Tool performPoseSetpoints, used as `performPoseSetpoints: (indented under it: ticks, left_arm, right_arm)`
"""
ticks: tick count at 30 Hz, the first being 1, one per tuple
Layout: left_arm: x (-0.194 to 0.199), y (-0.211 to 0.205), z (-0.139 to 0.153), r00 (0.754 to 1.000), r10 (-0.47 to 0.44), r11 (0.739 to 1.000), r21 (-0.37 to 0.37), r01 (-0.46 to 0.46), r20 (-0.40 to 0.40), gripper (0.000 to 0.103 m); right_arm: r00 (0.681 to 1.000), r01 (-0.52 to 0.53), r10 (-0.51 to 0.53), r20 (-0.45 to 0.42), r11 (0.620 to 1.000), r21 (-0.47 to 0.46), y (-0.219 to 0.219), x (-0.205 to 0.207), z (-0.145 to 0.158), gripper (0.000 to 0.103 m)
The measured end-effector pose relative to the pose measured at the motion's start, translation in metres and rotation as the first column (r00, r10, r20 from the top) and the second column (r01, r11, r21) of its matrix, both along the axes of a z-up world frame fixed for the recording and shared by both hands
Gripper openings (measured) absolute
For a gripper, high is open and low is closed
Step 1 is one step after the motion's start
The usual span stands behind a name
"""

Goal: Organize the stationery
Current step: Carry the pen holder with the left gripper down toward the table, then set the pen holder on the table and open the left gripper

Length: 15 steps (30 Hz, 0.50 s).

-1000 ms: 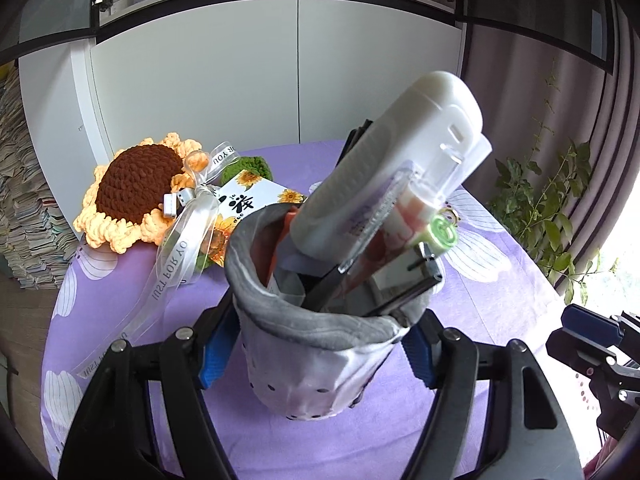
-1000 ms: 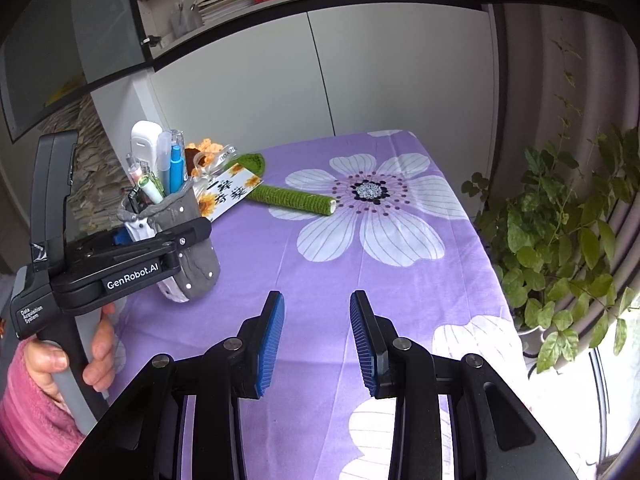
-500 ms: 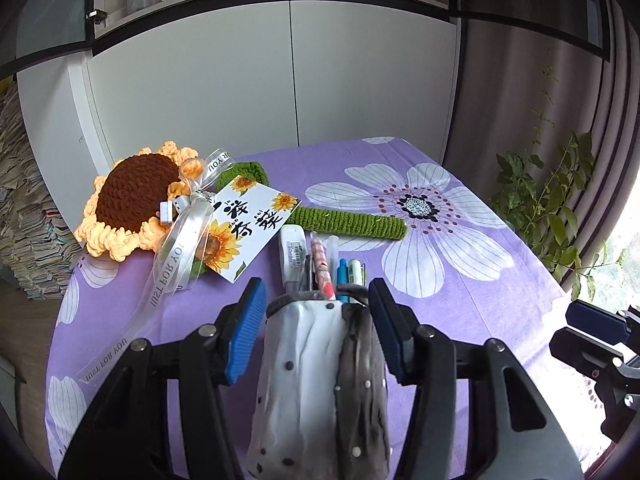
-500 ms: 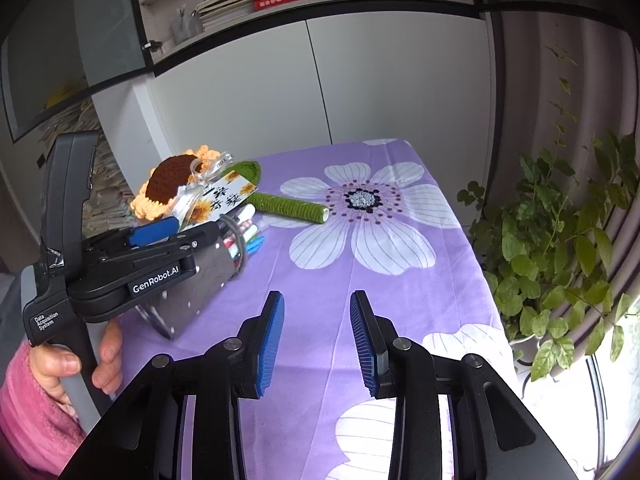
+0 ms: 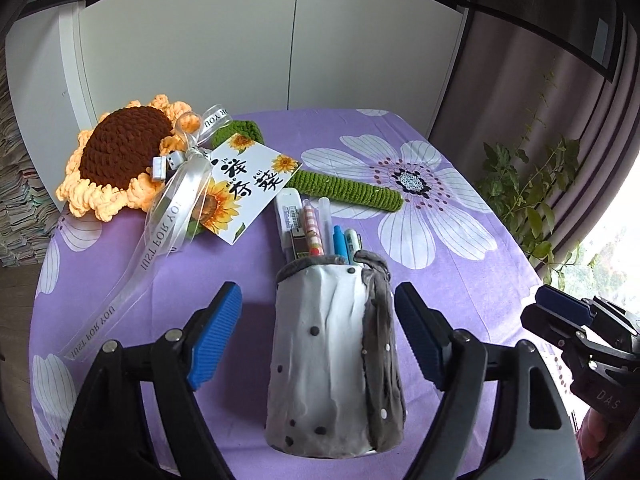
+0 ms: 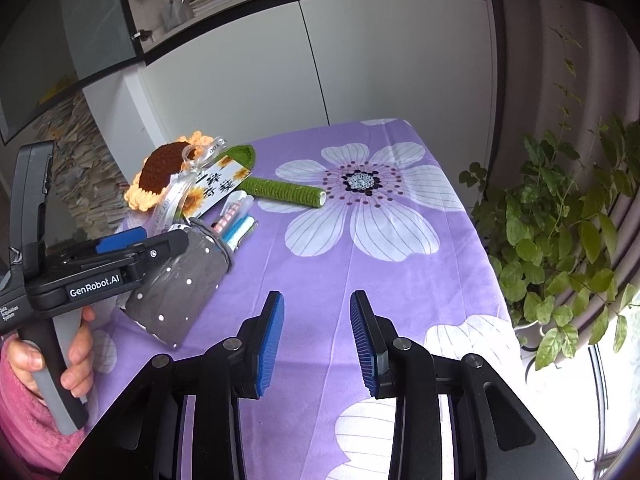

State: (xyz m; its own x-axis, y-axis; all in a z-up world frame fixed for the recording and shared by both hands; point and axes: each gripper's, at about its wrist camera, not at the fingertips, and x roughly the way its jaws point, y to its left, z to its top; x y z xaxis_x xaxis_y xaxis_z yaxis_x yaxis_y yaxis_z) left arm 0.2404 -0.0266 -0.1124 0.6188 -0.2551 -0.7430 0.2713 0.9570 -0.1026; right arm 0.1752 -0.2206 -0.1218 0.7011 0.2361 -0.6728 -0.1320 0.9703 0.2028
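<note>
The pen pouch (image 5: 334,354) is lying tipped, mouth toward twelve o'clock, pens (image 5: 316,230) spilling out. The left gripper (image 5: 318,336) is straddling it, jaws apart; the right gripper (image 6: 316,338) is idling, jaws apart, and should draw pens out singly.

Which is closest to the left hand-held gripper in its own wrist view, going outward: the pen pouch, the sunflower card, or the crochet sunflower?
1. Pen pouch, lying between the open fingers of the left hand-held gripper.
2. Sunflower card, beyond the pouch, to the left.
3. Crochet sunflower, farthest, at the far left.
</note>
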Motion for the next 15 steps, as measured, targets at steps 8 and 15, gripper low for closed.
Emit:
performPoseSetpoints:
  ticks: [8, 15]
  left_arm:
    - [0.027, -0.02, -0.011, 0.994, -0.027, 0.992, 0.122, 0.04, -0.103, 0.081]
    - [0.04, -0.021, -0.022, 0.985, -0.042, 0.992, 0.109, 0.061, -0.169, 0.08]
  right_arm:
    - [0.999, -0.026, 0.025, -0.041, 1.0, -0.016, 0.007, 0.011, -0.005, 0.035]
    - [0.979, -0.056, 0.07, -0.193, 0.996, 0.075, -0.009, 0.061, 0.0, 0.035]
